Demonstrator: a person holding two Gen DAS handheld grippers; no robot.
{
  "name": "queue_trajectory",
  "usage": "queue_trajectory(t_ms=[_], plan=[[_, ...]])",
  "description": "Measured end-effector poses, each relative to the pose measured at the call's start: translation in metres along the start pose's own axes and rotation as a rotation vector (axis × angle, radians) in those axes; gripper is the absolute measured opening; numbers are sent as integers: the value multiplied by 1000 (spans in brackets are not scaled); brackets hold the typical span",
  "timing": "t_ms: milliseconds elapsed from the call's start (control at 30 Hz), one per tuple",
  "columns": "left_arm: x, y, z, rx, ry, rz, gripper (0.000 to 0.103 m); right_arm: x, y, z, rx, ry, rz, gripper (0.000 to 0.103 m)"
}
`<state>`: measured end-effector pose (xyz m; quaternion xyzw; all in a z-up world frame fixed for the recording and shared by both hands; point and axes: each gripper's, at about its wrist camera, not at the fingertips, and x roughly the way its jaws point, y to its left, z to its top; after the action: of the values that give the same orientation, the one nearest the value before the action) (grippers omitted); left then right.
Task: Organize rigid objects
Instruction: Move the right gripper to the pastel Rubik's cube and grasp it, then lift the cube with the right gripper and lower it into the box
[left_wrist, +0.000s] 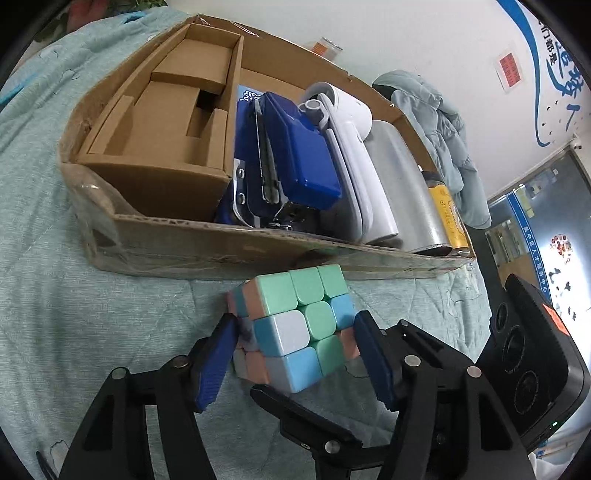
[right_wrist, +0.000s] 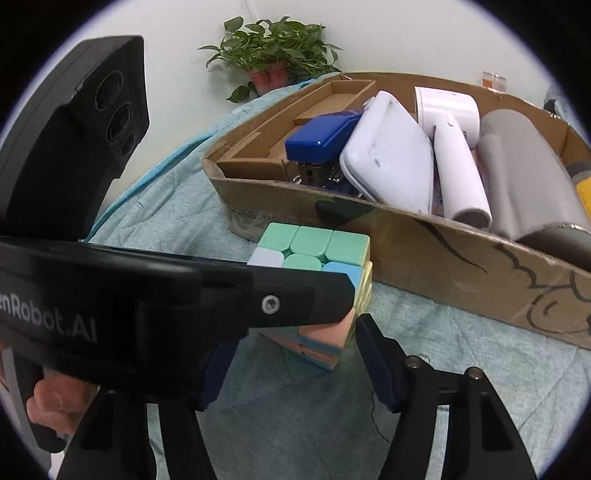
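A pastel puzzle cube (left_wrist: 299, 328) sits on the teal quilt just in front of a shallow cardboard box (left_wrist: 258, 243). My left gripper (left_wrist: 295, 354) has its blue pads on both sides of the cube, touching or nearly touching its sides. In the right wrist view the cube (right_wrist: 317, 254) is partly hidden behind the left gripper's black body (right_wrist: 166, 302). My right gripper (right_wrist: 291, 354) is open and empty, just in front of the cube. The box (right_wrist: 443, 254) holds several objects.
In the box lie a cardboard insert (left_wrist: 162, 122), a blue stapler (left_wrist: 295, 155), a white case (right_wrist: 391, 155), a white handheld device (right_wrist: 454, 147), a grey cylinder (right_wrist: 532, 173) and a yellow can (left_wrist: 448, 214). A potted plant (right_wrist: 273, 59) stands behind. Crumpled cloth (left_wrist: 443, 140) lies beyond the box.
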<state>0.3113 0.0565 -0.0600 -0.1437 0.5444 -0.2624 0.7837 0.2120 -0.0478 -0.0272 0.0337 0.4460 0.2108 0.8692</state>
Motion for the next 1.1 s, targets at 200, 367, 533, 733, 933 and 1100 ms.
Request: queue_trajectory(t_ms=[200,367,533,733,933,1100], plan=[[-3,-16,-12,30,-17,37,62,-3,9,-9,-7,-24,-36,63],[-7,-34,-34,69,-32,55,62,-12,14,-23,34,-46,-43,63],[-12,-53,-53,92,-62,83,61,-23,13,-34,62,-60,-53,62],[-39,-78,-53,139,-143,83,58,-44,15,-28,54,-128,-68,62],[-74,-111,-26,208,-248,74,58,-75,19,2,-3,-256,-100,62],[-86,-127,18,242,-284,65,58,-87,10,36,-46,-331,-126,62]])
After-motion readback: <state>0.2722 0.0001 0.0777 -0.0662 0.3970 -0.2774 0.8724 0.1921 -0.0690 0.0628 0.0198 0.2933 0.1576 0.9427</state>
